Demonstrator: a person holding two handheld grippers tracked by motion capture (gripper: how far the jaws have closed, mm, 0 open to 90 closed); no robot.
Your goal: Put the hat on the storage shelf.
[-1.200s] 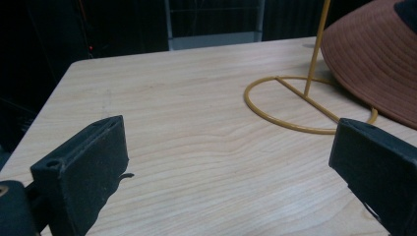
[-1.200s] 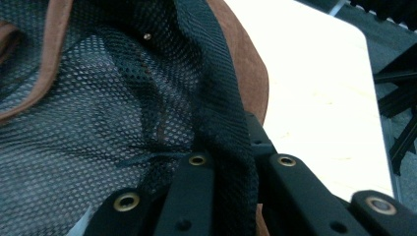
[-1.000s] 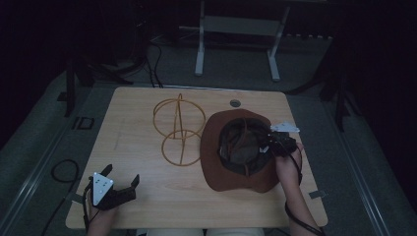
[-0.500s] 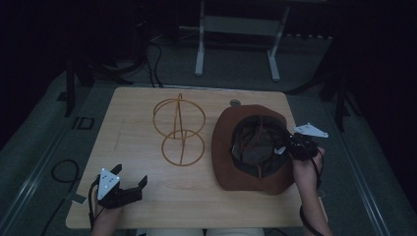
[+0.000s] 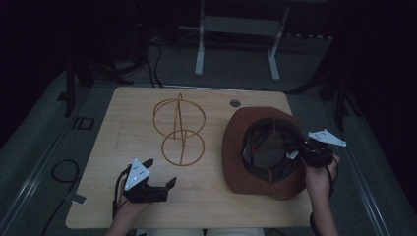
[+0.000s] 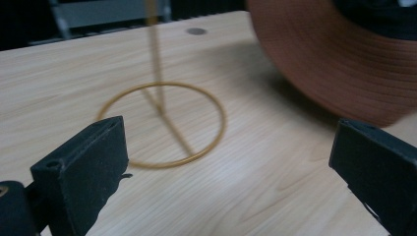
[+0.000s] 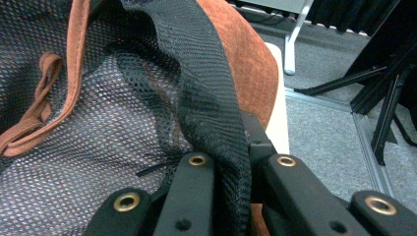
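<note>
A brown brimmed hat [image 5: 235, 147] lies crown-down at the right of the wooden table [image 5: 123, 113], its mesh lining facing up. My right gripper [image 5: 298, 153] is shut on the black mesh inner band [image 7: 211, 113] at the hat's right side, and the rust-brown brim [image 7: 246, 59] rises behind the jaws. A gold wire hat stand [image 5: 179, 129] rises in the table's middle. My left gripper [image 5: 160, 172] is open near the front left, pointing at the stand's base ring [image 6: 162, 125], with nothing between its jaws [image 6: 231, 162]. The hat brim [image 6: 334, 59] shows at its upper right.
A round cable grommet [image 5: 235, 103] sits near the table's far edge. A white metal frame [image 5: 236, 44] stands on the floor behind the table. A cable [image 5: 61, 172] loops on the floor at the left. Dark stands rise off the right edge.
My right gripper has carried the hat to the right, away from the stand. My left gripper has moved right and a little up, closer to the stand's base ring.
</note>
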